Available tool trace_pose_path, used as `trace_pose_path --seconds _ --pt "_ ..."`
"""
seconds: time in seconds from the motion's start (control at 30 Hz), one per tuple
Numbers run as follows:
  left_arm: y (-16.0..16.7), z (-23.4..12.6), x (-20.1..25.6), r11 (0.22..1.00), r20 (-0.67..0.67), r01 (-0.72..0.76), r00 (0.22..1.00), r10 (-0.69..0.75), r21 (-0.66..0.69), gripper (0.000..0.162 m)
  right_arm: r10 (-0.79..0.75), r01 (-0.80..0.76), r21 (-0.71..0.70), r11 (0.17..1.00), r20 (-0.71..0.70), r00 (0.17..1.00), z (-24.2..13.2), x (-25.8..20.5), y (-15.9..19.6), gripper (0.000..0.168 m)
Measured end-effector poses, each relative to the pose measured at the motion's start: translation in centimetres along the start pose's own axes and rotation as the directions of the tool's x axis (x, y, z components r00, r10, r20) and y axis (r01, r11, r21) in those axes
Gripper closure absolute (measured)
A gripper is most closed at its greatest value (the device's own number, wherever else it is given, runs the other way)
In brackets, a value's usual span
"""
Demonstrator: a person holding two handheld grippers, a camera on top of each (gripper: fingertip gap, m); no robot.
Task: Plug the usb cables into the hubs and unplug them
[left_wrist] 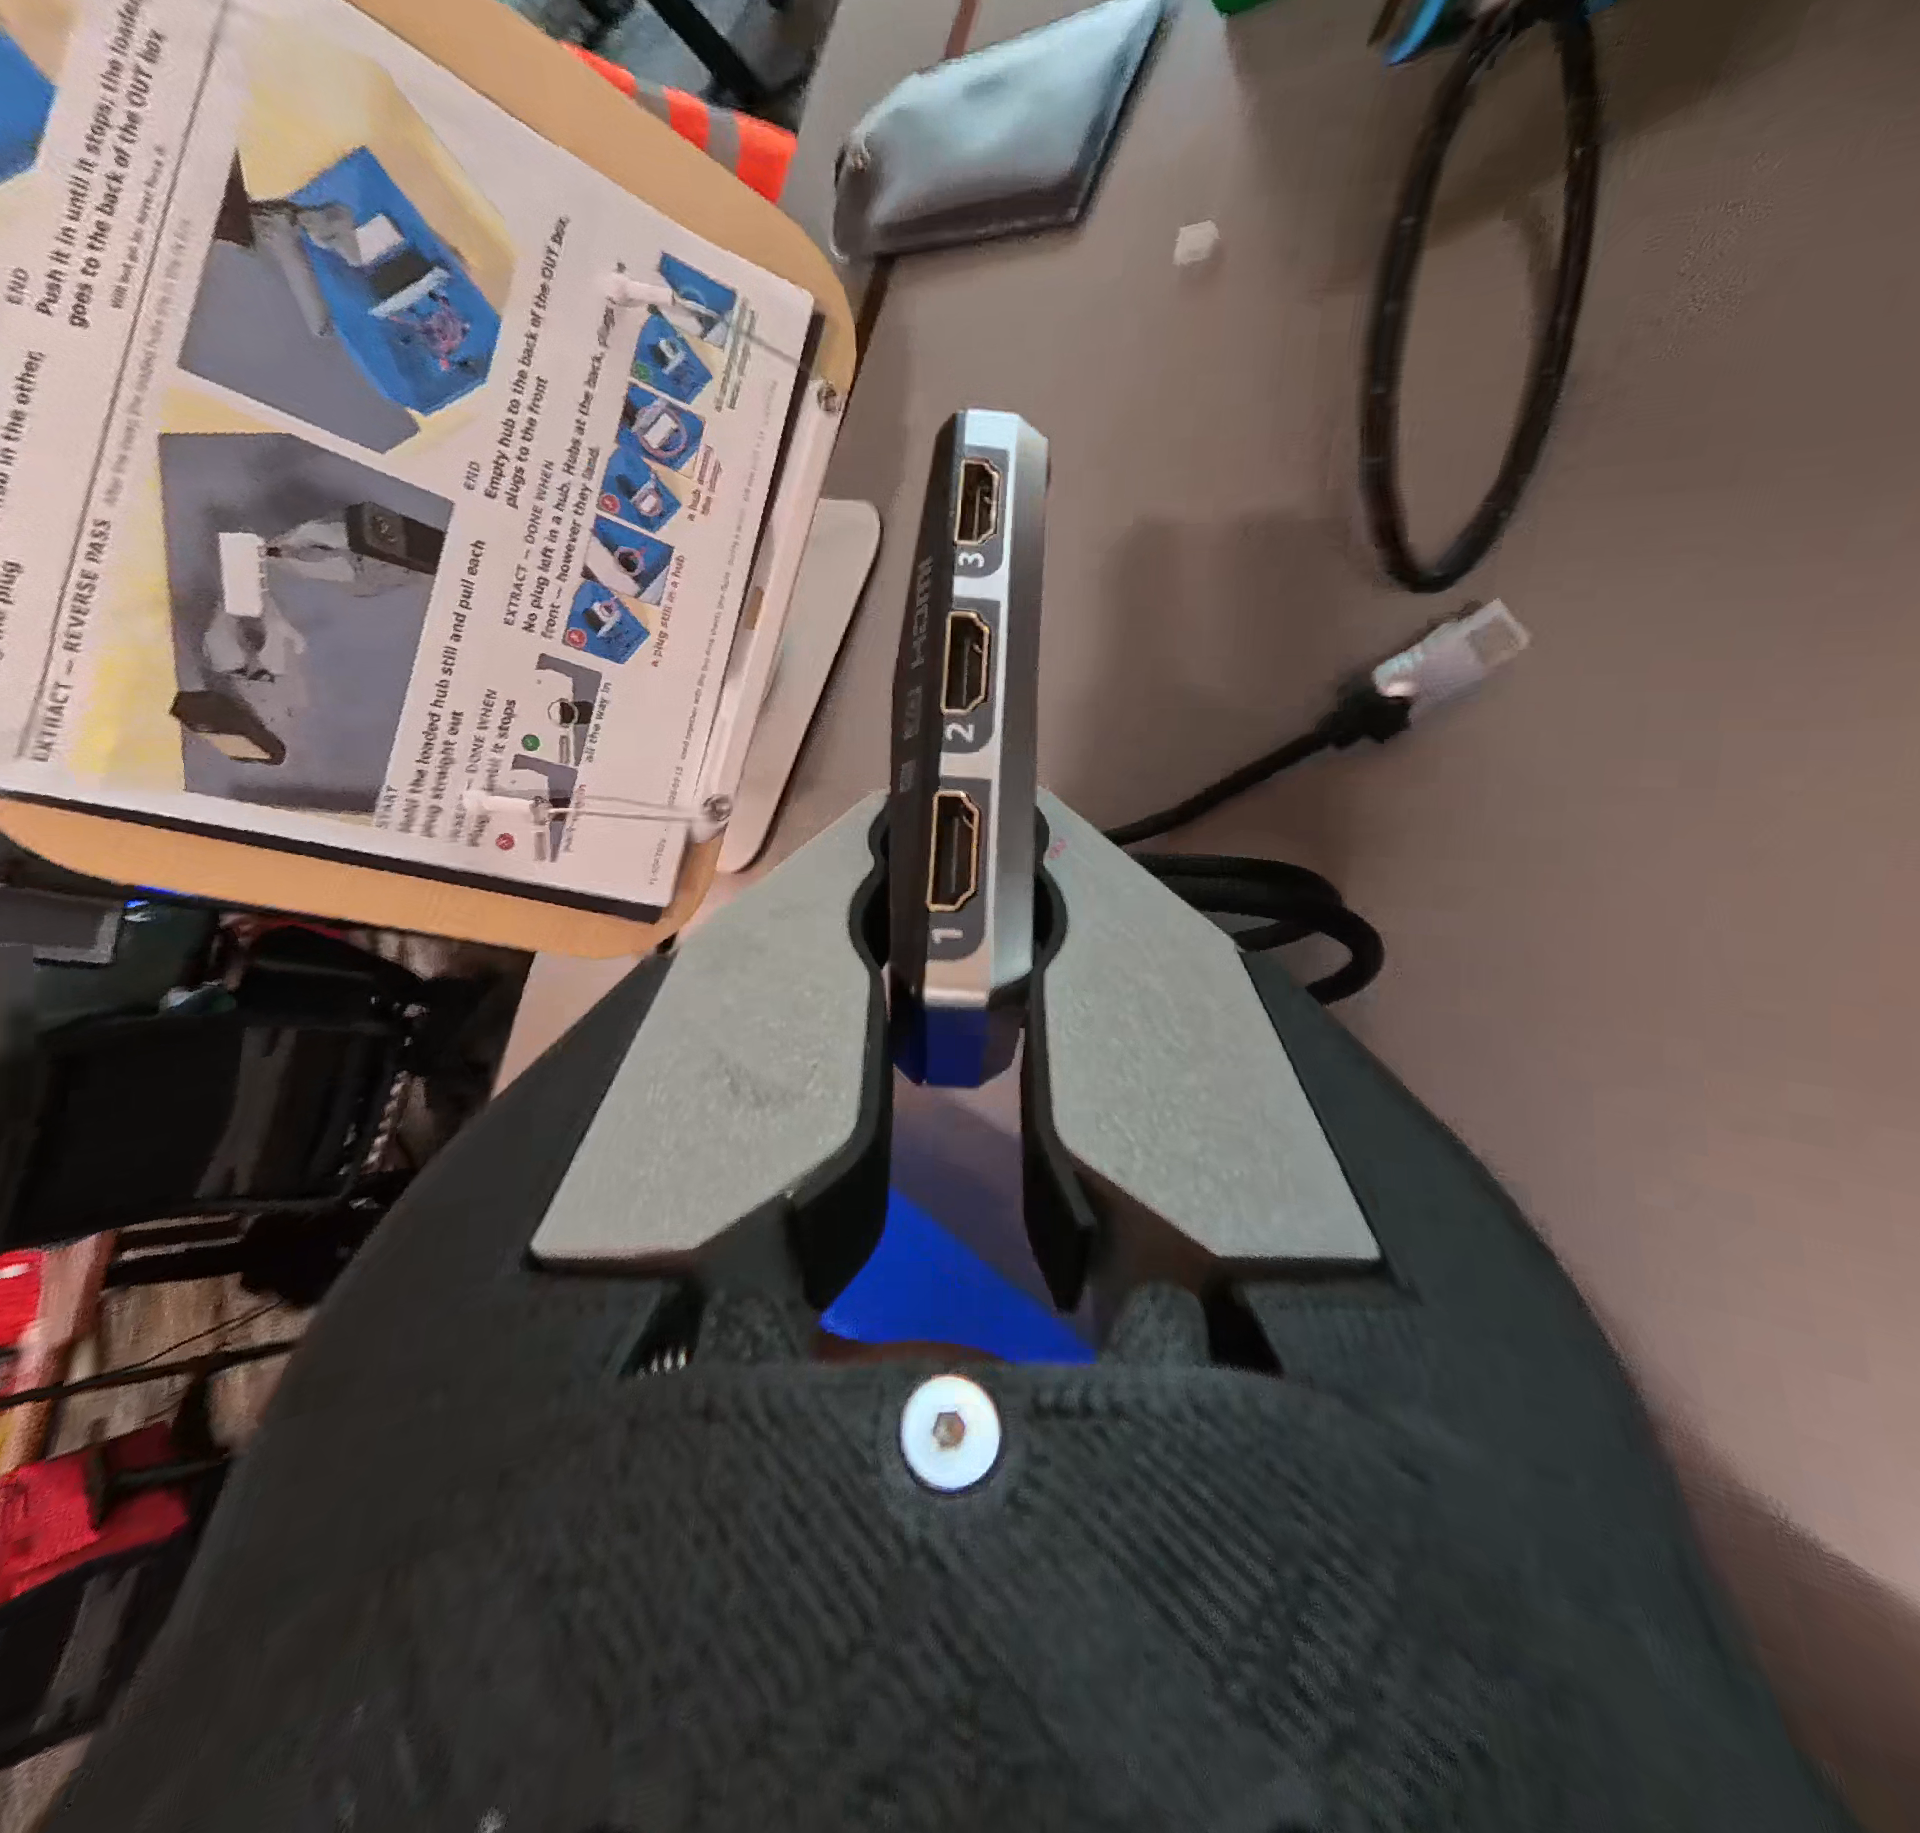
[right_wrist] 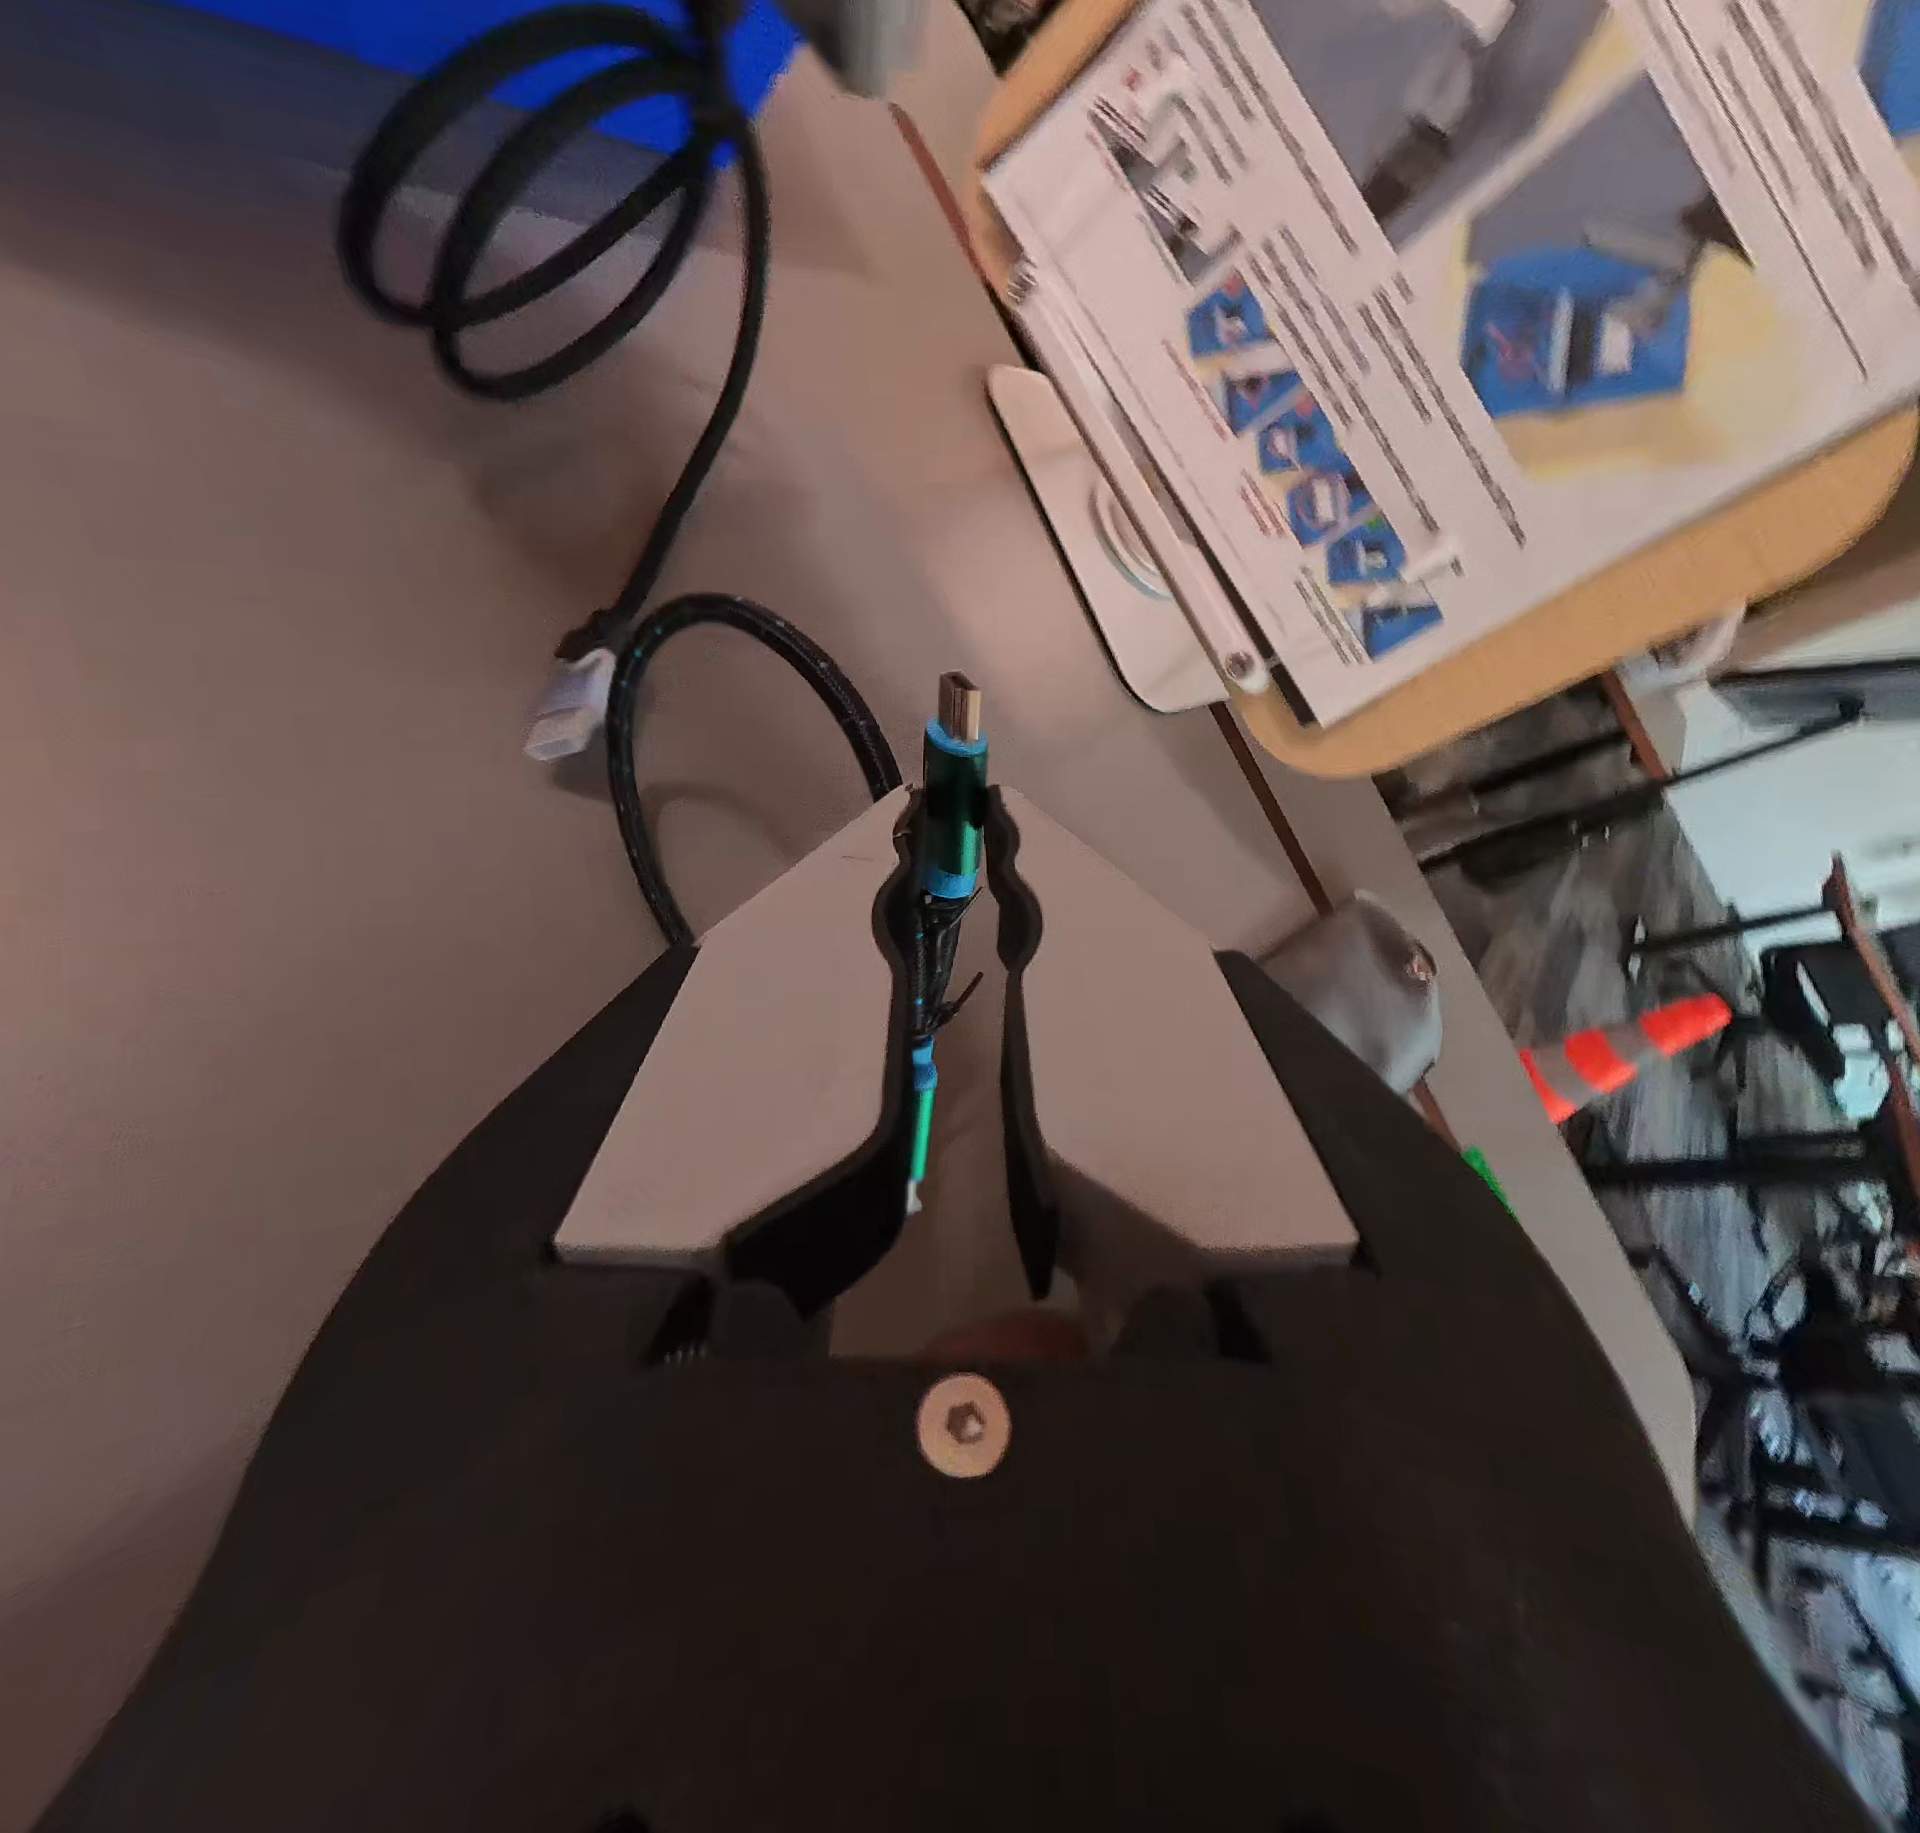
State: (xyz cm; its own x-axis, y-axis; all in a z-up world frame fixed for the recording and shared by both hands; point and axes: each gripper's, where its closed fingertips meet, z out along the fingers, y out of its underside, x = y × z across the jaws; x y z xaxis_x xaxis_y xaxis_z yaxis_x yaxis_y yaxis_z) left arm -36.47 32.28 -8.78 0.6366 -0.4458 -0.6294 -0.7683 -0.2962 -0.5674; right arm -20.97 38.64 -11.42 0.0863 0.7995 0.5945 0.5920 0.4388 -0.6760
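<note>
Your left gripper (left_wrist: 961,910) is pinched on a dark hub (left_wrist: 977,703), gripping only its near end by the narrow sides, so most of the body and its three gold-lined ports stand out past the fingertips. With so little of it clamped, any sideways push on the far end would likely lever it round in the jaws.

Your right gripper (right_wrist: 951,827) is clamped on a green plug (right_wrist: 954,807), metal tip forward. The plug sits slightly tilted in the jaws, and its speckled black cable (right_wrist: 748,640) arcs back over the desk (right_wrist: 260,848); drag from that loop could twist the plug further off line, and a crooked tip may scrape a port rim.

On the desk just left of your plug lies a silver plug (right_wrist: 569,708) on a coiled braided cable (right_wrist: 561,194); a low sweep could snag it. The instruction board (right_wrist: 1455,308) on its stand overhangs the desk's far edge near both tools, and a wide swing might knock it.
</note>
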Motion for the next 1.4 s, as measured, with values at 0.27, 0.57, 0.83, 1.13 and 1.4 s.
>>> trace_pose_path --seconds 0.27,0.57,0.83,1.13,1.4 --pt "1.2 -0.1 0.3 0.930 0.036 -0.319 0.943 0.330 -0.185 0.142 -0.187 0.174 0.223 0.959 0.036 0.982 0.6 -5.3 -4.3 0.161" --pt "1.6 -3.2 -4.4 0.930 0.324 -0.228 0.891 0.318 -0.287 0.142 0.008 -0.055 0.354 0.934 0.133 0.991 3.3 -4.0 -7.6 0.161" --pt "1.9 -3.8 -2.9 0.969 0.272 -0.177 0.937 0.220 -0.173 0.142 0.388 -0.624 0.137 0.769 0.676 0.627 0.8 -4.6 -6.8 0.161" --pt "2.0 -2.6 -1.8 0.973 0.258 -0.185 0.941 0.216 -0.142 0.143 0.632 -0.588 -0.288 0.756 0.555 0.541 4.5 -6.8 2.0 0.160" --pt "2.0 -1.0 0.0 0.979 0.136 -0.179 0.972 0.192 -0.100 0.142 0.466 -0.552 0.004 0.834 0.531 0.708 4.6 -5.0 -2.5 0.137"
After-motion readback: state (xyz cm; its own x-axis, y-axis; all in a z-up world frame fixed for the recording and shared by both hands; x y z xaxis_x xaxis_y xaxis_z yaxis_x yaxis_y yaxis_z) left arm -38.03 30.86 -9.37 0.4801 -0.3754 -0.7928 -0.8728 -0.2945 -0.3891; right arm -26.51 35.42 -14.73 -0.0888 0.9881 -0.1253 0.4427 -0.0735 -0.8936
